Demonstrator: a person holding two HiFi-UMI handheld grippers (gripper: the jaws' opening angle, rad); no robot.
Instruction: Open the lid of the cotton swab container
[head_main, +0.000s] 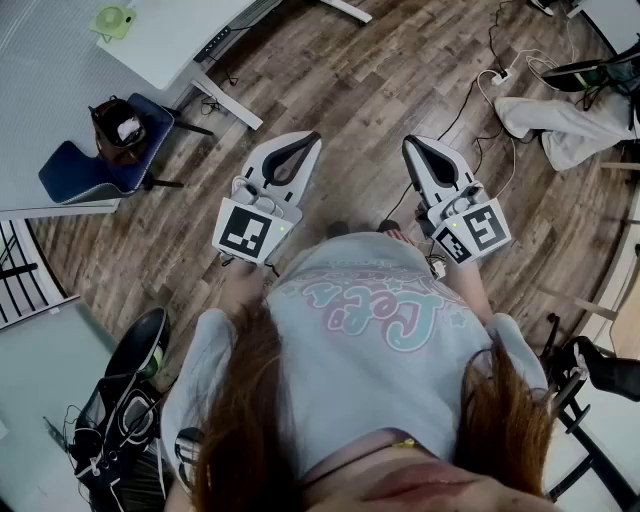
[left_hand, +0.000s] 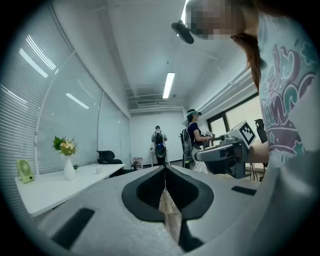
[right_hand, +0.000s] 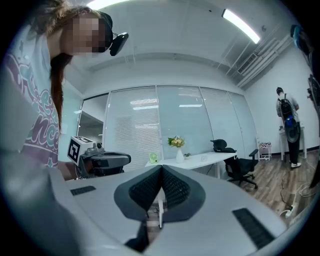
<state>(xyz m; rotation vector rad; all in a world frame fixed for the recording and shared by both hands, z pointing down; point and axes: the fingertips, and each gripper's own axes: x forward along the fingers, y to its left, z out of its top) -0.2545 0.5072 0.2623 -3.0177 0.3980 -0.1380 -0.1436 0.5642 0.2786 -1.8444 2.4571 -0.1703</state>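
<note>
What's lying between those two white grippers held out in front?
Only wooden floor shows between the left gripper and the right gripper in the head view. Both grippers are shut and empty, and no container is in sight.

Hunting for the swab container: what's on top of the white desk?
On the desk: a vase of flowers, a green fan and a small white item. Nothing else shows on it. The left tool covers part of the desk's edge.
</note>
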